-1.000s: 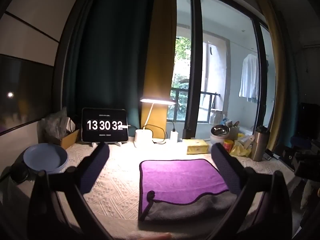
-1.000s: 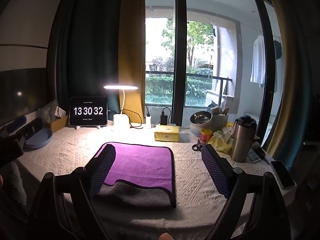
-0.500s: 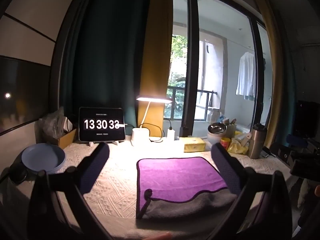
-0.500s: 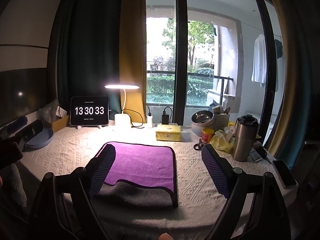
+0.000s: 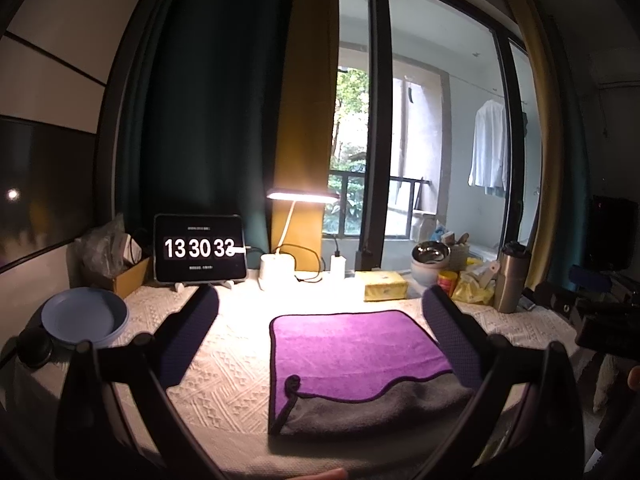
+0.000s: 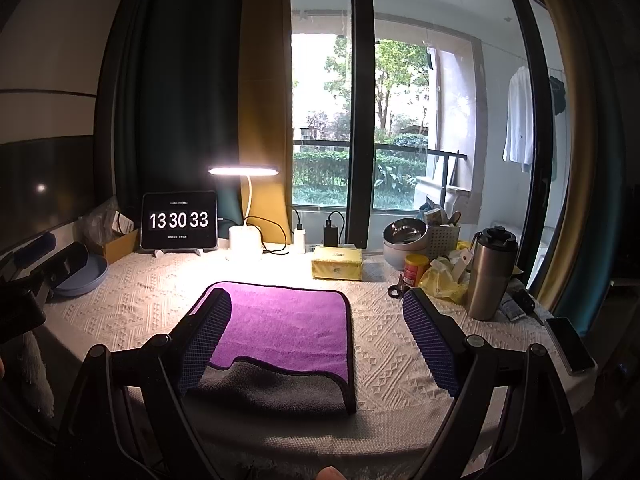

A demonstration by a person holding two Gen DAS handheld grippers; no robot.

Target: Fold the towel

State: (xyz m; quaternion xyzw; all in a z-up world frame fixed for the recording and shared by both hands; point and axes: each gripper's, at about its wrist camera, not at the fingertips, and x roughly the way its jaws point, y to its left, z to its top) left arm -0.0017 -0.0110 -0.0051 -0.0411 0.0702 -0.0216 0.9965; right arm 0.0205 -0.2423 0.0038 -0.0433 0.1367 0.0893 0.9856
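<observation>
Towel (image 5: 356, 354) lies flat on the bench (image 5: 224, 376), purple layer folded over grey. Both grippers, left (image 5: 320, 340) and right (image 6: 318, 336), hover with jaws wide apart, gripping nothing.

Clock (image 6: 179, 220) ticked 13:30:32 to 13:30:33; left gripper (image 5: 320, 312) drifted slightly left.

Lit desk lamp (image 6: 243, 171) before dark curtains (image 6: 176, 92).

Both cameras look from the near edge of the counter (image 5: 224, 364) toward the window (image 6: 360, 128), slightly downward. The left view stands more to the left, the right view more to the right. Both show the towel (image 5: 352, 344) (image 6: 288, 324) and the clock (image 5: 199, 248) (image 6: 179, 220).
</observation>
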